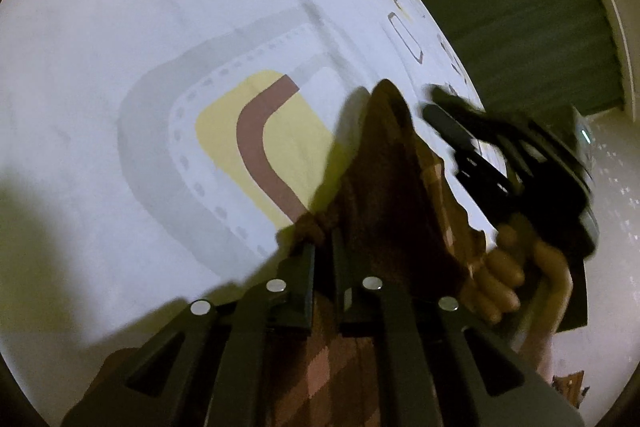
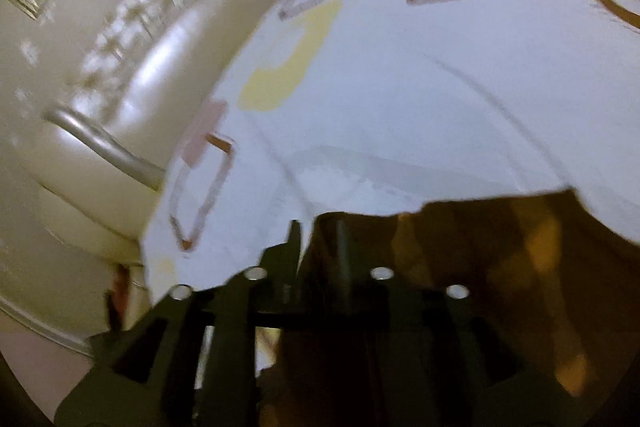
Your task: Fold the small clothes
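Observation:
A brown checked cloth (image 1: 384, 163) is lifted off the patterned white bedsheet (image 1: 120, 67). My left gripper (image 1: 323, 251) is shut on its lower edge, and the fabric rises to a peak beyond the fingers. To the right, a hand (image 1: 500, 279) holds my right gripper (image 1: 430, 103), whose tips sit just beside the cloth's right edge. In the right wrist view the right gripper (image 2: 318, 239) has its jaws a little apart. The cloth (image 2: 480, 267) hangs over the right-hand finger and fills the lower right, and I see no pad pressing on it.
The bedsheet (image 2: 400, 67) ends at an edge on the left in the right wrist view. Past it are a glossy cream surface and a silver bar (image 2: 100, 143). In the left wrist view a dark green surface (image 1: 500, 7) lies past the bed's far right edge.

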A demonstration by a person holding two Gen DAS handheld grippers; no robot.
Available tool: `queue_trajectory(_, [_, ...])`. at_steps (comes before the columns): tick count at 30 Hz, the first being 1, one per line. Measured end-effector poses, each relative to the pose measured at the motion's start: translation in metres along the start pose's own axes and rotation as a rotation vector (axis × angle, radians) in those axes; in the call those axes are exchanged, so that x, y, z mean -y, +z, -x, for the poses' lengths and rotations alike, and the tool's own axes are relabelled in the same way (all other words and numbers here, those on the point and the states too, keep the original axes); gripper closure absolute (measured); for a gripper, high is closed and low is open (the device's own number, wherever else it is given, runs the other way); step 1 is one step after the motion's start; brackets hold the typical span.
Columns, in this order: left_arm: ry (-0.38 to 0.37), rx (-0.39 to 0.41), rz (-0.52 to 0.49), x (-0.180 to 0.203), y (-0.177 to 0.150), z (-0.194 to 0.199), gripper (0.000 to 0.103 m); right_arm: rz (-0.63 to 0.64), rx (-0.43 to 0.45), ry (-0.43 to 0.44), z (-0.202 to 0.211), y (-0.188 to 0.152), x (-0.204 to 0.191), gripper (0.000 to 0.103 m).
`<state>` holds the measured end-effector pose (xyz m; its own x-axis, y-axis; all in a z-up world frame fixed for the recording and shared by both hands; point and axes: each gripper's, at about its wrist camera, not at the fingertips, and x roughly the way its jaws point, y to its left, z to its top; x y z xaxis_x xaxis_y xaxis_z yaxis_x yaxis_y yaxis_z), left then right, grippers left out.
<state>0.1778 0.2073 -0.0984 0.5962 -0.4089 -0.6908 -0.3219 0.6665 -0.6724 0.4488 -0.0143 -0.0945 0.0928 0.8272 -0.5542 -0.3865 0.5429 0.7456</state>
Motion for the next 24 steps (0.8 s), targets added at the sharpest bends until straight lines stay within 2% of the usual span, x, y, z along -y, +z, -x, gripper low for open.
queue_trajectory(2, [-0.004,-0.007,-0.019,0.002,0.000,0.006,0.094,0.013,0.055,0.007,0.042,-0.014,0.001,0.076])
queue_trajectory(5, [0.001,-0.008,-0.066,0.012,-0.003,0.019,0.094,0.019,0.136,-0.038,0.103,-0.042,0.008,0.070])
queue_trajectory(8, [0.065,0.012,-0.152,0.029,-0.006,0.029,0.093,-0.067,0.246,-0.082,0.180,-0.078,0.043,0.065])
queue_trajectory(9, [0.118,0.049,-0.201,0.037,-0.008,0.037,0.091,-0.119,0.303,-0.142,0.214,-0.097,0.063,0.064])
queue_trajectory(11, [0.178,0.110,-0.265,0.047,-0.008,0.043,0.074,-0.166,0.354,-0.229,0.251,-0.118,0.087,0.063])
queue_trajectory(13, [0.161,0.159,-0.294,0.051,-0.013,0.053,0.065,-0.245,0.401,-0.331,0.288,-0.149,0.116,0.063])
queue_trajectory(16, [0.122,0.152,-0.329,0.062,-0.014,0.039,0.065,-0.309,0.416,-0.437,0.312,-0.181,0.141,0.063])
queue_trajectory(17, [0.120,0.151,-0.346,0.066,-0.015,0.035,0.065,-0.332,0.417,-0.440,0.315,-0.189,0.148,0.062])
queue_trajectory(20, [0.125,0.131,-0.401,0.078,-0.021,0.010,0.063,-0.388,0.415,-0.388,0.315,-0.200,0.163,0.061])
queue_trajectory(22, [0.138,0.108,-0.408,0.080,-0.020,-0.008,0.061,-0.395,0.413,-0.351,0.309,-0.199,0.164,0.052])
queue_trajectory(24, [0.154,0.082,-0.388,0.073,-0.018,-0.018,0.061,-0.392,0.410,-0.360,0.302,-0.196,0.164,0.055])
